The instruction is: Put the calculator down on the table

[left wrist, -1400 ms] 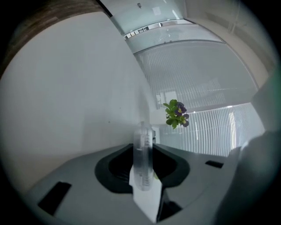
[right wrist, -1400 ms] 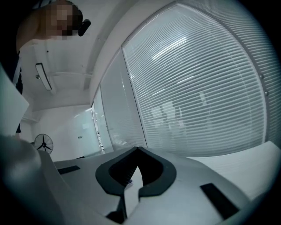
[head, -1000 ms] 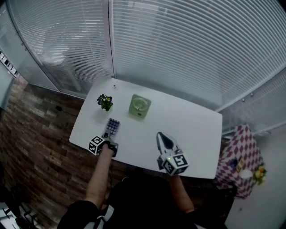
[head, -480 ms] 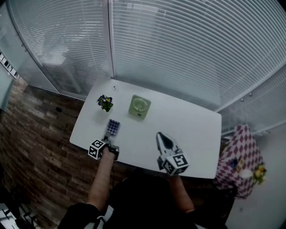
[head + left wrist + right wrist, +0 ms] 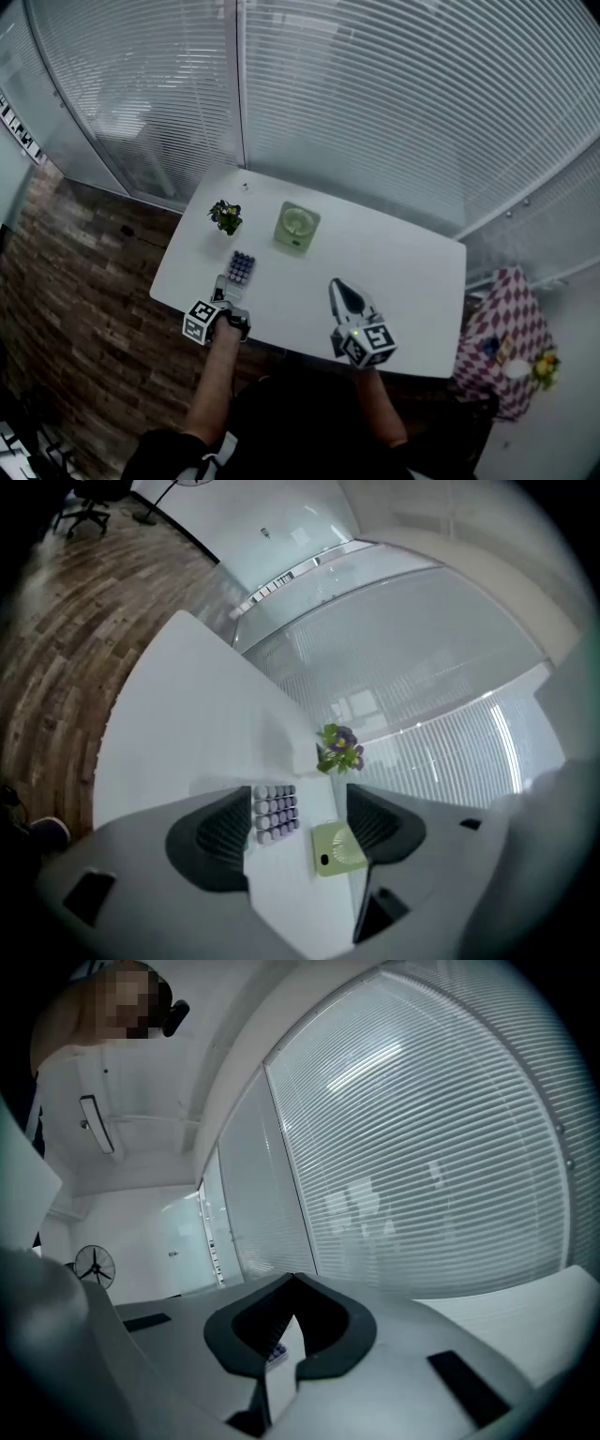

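The calculator (image 5: 241, 267), small with rows of purple keys, lies flat on the white table (image 5: 403, 281) near its left front. My left gripper (image 5: 225, 289) hangs just behind it, nearer the person, jaws wide open and empty. In the left gripper view the calculator (image 5: 275, 813) shows on the table beyond the two dark pads, apart from them. My right gripper (image 5: 345, 295) rests over the table's front middle. In the right gripper view its fingertips (image 5: 292, 1279) meet with nothing held.
A small potted plant (image 5: 225, 217) and a green square fan (image 5: 296, 227) stand behind the calculator. Glass walls with blinds rise past the table's far edge. A checkered cloth (image 5: 502, 328) lies off the right end. Wood floor runs on the left.
My left gripper has let go of the calculator, opened wider, and drawn up and back toward the person. The calculator stays flat on the table. The right gripper has kept still.
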